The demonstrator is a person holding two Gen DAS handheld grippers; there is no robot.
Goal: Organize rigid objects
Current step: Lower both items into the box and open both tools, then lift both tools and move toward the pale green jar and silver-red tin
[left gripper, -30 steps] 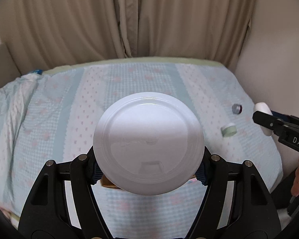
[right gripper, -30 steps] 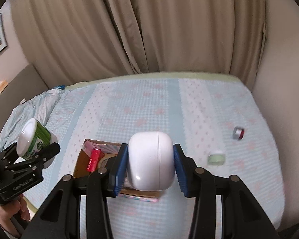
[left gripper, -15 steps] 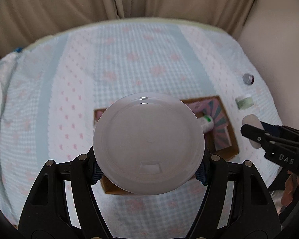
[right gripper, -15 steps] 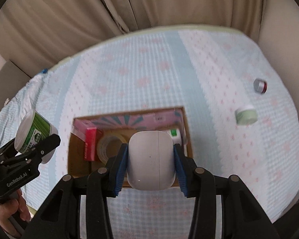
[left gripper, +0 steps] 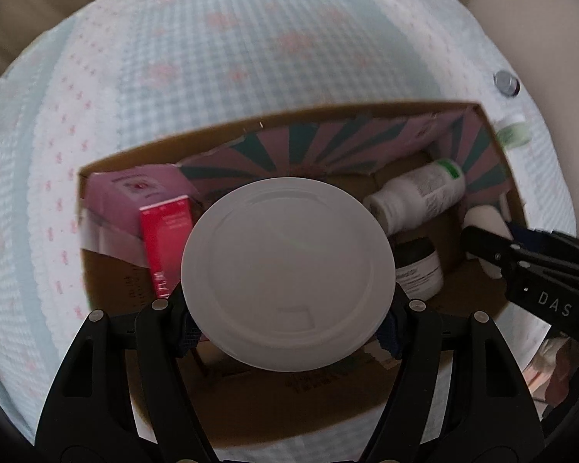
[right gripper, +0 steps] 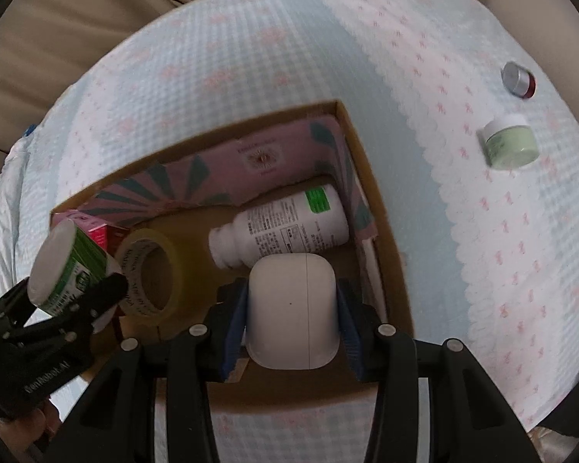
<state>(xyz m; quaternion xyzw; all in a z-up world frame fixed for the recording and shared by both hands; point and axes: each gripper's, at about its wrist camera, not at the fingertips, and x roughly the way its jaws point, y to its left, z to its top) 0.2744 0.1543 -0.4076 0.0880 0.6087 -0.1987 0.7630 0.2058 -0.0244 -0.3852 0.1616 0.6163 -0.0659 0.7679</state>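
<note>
My left gripper (left gripper: 287, 328) is shut on a round tub with a white lid (left gripper: 287, 274) and a green label (right gripper: 81, 266), just above the left half of an open cardboard box (left gripper: 108, 162). My right gripper (right gripper: 291, 320) is shut on a white earbud case (right gripper: 291, 308) over the box's right half, beside a lying white pill bottle (right gripper: 281, 227). Both point steeply down into the box. The tub's lid hides the box floor under it in the left wrist view.
Inside the box lie a tape roll (right gripper: 150, 270), a red carton (left gripper: 166, 239), a pink carton (left gripper: 131, 189), a dark jar (left gripper: 419, 270) and a pink-and-teal patterned pack (left gripper: 328, 142). On the bedspread to the right sit a green jar (right gripper: 509, 142) and a small silver-capped pot (right gripper: 517, 79).
Both grippers have come down and tilted steeply toward the box, which now fills each view. The curtains have dropped out of sight. Both grips are unchanged.
</note>
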